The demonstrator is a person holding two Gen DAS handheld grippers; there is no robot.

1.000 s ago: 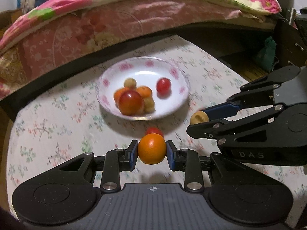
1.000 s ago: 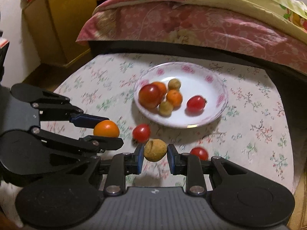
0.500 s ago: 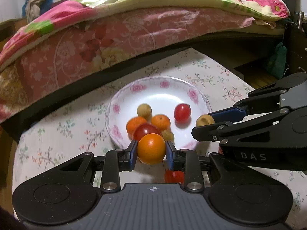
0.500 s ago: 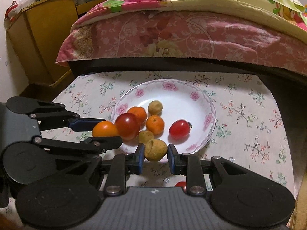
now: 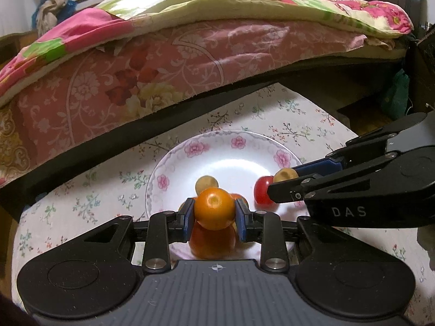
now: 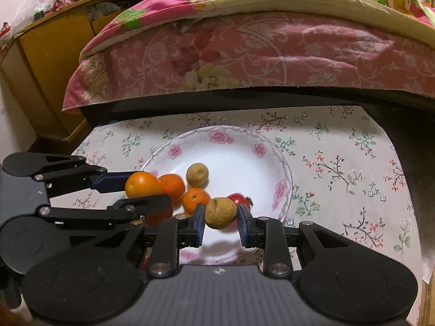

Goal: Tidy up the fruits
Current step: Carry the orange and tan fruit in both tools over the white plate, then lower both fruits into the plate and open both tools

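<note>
Orange (image 5: 214, 208) clamped between blue pads of left gripper (image 5: 214, 217), poised over near rim of floral plate (image 5: 174, 160) on bench (dimpled end facing camera). Brown-yellow fruit (image 6: 220, 213) pinched in right gripper (image 6: 220, 224), long axis roughly crosswise, just above plate's front edge.

Glossy ceramic plate (image 5: 174, 168); matt floral tablecloth (image 6: 339, 163); smooth-skinned orange (image 5: 214, 208); rough brown fruit (image 6: 220, 213).

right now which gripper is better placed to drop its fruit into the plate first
Left, probably. The left gripper holds its orange over the plate, above the piled fruit. The right gripper holds its tan fruit nearer the rim.
</note>
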